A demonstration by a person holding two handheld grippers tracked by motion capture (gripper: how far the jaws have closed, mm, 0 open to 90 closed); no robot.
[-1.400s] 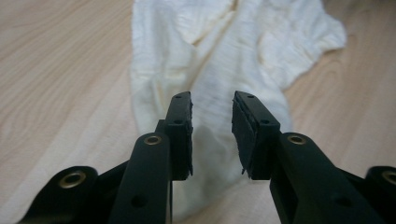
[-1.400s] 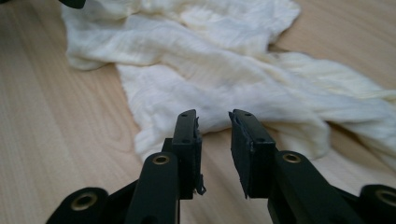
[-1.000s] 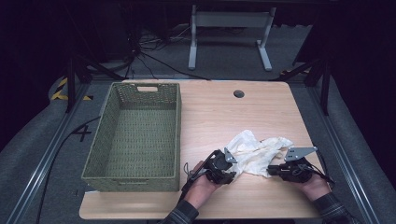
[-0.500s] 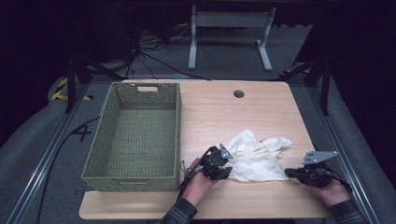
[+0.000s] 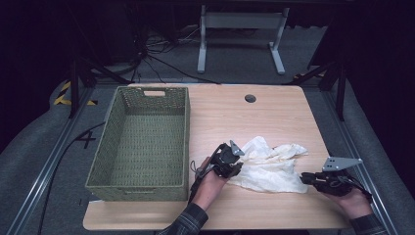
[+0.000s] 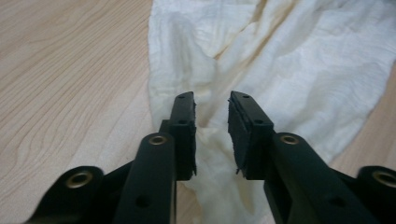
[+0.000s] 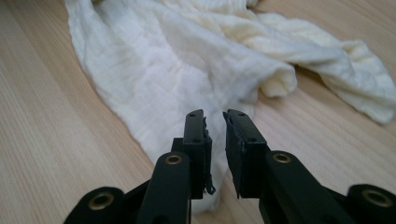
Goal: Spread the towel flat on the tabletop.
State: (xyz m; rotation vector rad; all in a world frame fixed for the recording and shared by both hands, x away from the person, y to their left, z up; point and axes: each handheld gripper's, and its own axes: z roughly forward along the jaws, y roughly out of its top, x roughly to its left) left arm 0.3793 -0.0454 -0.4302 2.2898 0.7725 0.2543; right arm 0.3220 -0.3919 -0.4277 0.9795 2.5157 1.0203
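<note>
Cream cloth [image 5: 271, 164] lies crumpled on table [image 5: 274, 112]; left gripper [image 5: 234, 164] at its left edge, right gripper [image 5: 307, 177] at its right corner; basket [image 5: 142, 142] left.

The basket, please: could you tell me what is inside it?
Nothing shows inside the basket: the high view has its woven floor bare. The strip of floor behind its near wall is hidden. The cloth lies outside, on the table.

Black two-jaw left gripper [image 5: 234, 164] and right gripper [image 5: 306, 177]; brass-ringed holes along jaw arms, flat pads [image 6: 184, 122] frayed at edges. Grey three-cornered plates on top. Dark plaid sleeve [image 5: 188, 221]; thin black cable.
</note>
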